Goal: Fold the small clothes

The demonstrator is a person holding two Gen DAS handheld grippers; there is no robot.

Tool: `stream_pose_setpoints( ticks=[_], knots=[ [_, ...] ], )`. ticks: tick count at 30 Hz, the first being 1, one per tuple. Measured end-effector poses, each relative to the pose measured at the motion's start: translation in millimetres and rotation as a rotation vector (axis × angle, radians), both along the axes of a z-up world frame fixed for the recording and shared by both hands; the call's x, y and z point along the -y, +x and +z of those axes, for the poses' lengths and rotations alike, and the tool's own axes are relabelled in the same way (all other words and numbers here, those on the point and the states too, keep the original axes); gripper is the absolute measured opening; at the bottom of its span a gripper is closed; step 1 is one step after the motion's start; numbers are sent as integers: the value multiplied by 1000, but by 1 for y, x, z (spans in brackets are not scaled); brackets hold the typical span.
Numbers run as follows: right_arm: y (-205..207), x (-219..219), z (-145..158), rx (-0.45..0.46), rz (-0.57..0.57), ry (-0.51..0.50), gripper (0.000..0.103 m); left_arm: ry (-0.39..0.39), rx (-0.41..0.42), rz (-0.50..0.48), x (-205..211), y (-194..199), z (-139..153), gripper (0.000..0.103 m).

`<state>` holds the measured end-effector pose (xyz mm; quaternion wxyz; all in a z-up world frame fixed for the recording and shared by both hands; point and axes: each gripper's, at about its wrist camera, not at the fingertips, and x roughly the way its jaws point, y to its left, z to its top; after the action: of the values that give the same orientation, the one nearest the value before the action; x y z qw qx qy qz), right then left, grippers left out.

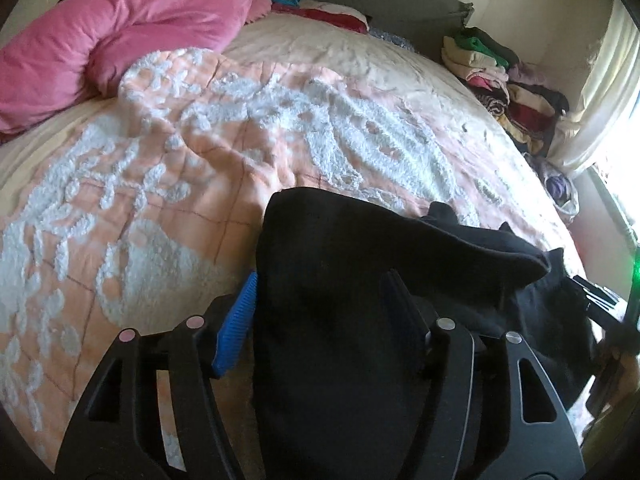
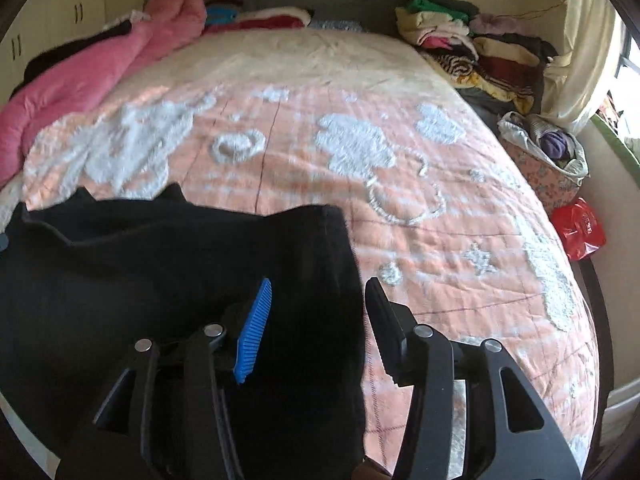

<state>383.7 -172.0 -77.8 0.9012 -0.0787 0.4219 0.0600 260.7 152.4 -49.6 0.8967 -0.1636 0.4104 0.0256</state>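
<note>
A black garment at the near edge of the bed is draped between the spread fingers of the left claw and right claw, both released, so clenching is judged next before folding.

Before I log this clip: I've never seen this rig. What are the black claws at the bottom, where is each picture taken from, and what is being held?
The claws are hand-held two-finger grippers; a person carries one in each hand, with a camera on each looking along the fingers. One picture is the left gripper, the other the right gripper. Both look across a bed covered by a peach quilt, with a pink pillow and a stack of clothes at the far end. A black garment lies between both pairs of fingers, which stand apart, so a firm grip isn't evident.
</note>
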Motion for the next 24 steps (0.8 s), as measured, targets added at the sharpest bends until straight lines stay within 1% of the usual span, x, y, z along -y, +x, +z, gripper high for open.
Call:
stream_pose_setpoints(
  ticks=[1,2,3,4,5,6,7,8,9,12,14,16,17,19,21,23,24],
  knots=[
    [2,-3,-4,-4,10,-5,44,6,5,0,1,0,0,49],
    [2,-4,-6,-5,17,-5,25,15,8,0,1,0,0,37],
    [2,-5,-7,3,18,-7,15,24,12,0,2,-1,0,20],
    [1,-5,-5,16,15,1,13,29,17,1,1,-1,1,13],
    [-1,-2,-3,28,12,31,6,22,29,-2,0,-3,3,9],
    [-2,0,1,36,11,59,6,17,37,-3,-2,-3,5,4],
    [-5,6,7,52,4,116,6,18,47,-4,-2,-4,8,3],
    [-6,10,12,64,-2,143,6,22,65,-6,-2,-6,13,3],
    [-8,17,19,88,-10,190,6,30,92,-8,-2,-9,20,3],
    [-9,34,35,146,-50,281,6,51,164,-8,-2,-17,38,3],
    [-5,41,36,146,-74,297,6,59,178,-4,-3,-18,43,3],
    [-2,41,31,126,-87,264,6,75,155,3,-4,-15,37,3],
    [-3,40,28,119,-89,260,6,67,140,6,-6,-12,33,3],
    [-2,40,20,100,-98,258,6,62,95,10,-7,-7,18,3],
    [-3,40,13,86,-115,258,6,67,70,11,-7,-6,10,3],
    [-3,41,7,77,-135,262,6,63,57,13,-8,-6,6,3],
    [-4,40,5,72,-141,264,7,58,55,14,-9,-6,5,5]
  ],
)
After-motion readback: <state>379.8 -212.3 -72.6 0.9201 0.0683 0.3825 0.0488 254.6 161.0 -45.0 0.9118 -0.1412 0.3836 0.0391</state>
